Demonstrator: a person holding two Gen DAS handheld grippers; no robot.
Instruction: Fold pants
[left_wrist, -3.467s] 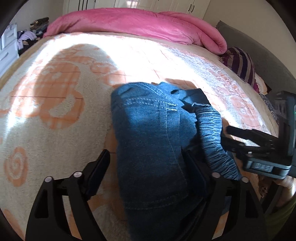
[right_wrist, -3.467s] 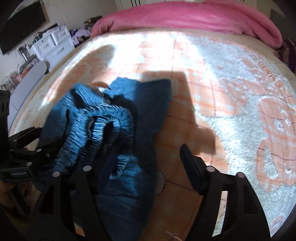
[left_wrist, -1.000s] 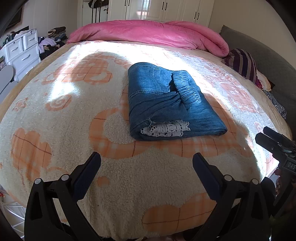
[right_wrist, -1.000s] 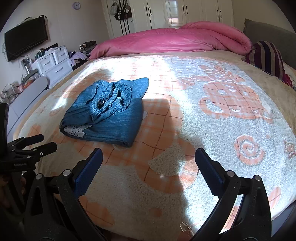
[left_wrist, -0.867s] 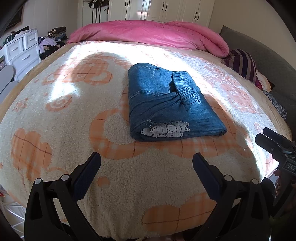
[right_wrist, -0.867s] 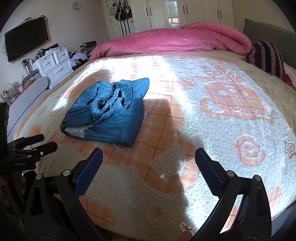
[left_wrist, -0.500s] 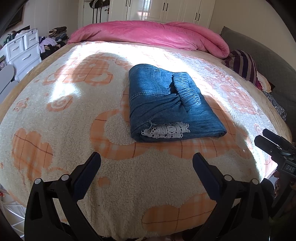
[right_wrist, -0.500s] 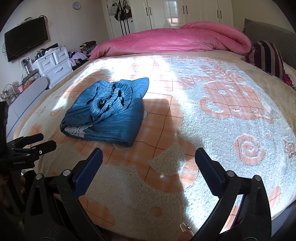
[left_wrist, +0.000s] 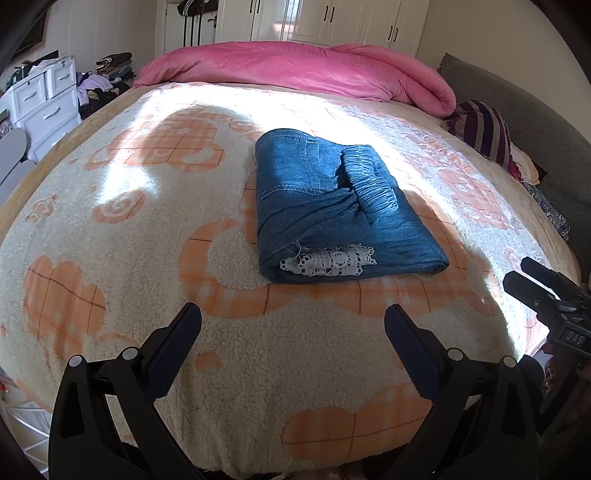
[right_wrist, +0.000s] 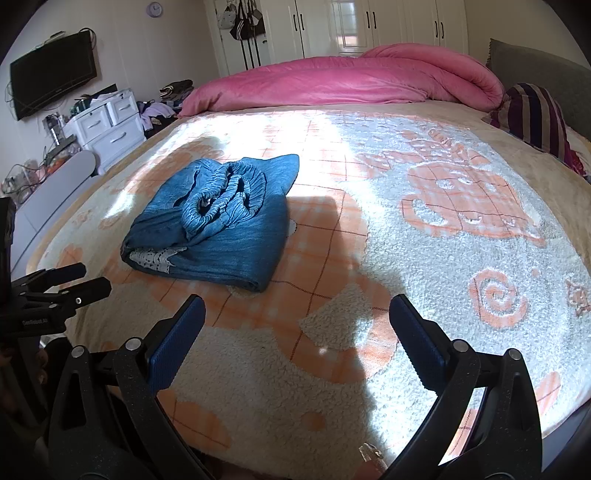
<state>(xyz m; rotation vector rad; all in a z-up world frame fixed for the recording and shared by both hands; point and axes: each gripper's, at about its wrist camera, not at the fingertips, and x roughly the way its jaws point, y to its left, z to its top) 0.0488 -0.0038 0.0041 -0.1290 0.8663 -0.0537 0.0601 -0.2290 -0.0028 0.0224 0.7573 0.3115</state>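
While both tools are hanging back at the near edge of the bed (left_wrist: 110, 229), the blue denim pants (left_wrist: 332, 206) are lying folded into a compact rectangle on the cream and orange fleece blanket (right_wrist: 443, 258), sitting just above the centre of the left wrist frame and in the left middle of the right wrist frame. The elastic waistband (right_wrist: 229, 192) is bunching on top of the bundle, and a strip of white lace trim (left_wrist: 328, 260) is peeking out of the folded edge nearest the cameras. The left hand-held gripper (left_wrist: 293, 343) is filling the bottom of its own frame with its jaws spread wide and nothing between them, well apart from the pants; it is also showing at the left edge of the right wrist frame (right_wrist: 62, 284). The right hand-held gripper (right_wrist: 297, 336) is likewise gaping wide and empty at the bottom of its frame, and is appearing at the right edge of the left wrist frame (left_wrist: 546, 291). A pink duvet (left_wrist: 295, 66) is lying rolled across the top of both frames, a striped pillow (right_wrist: 535, 114) is resting at the upper right, and white drawers (right_wrist: 107, 122) are standing at the upper left
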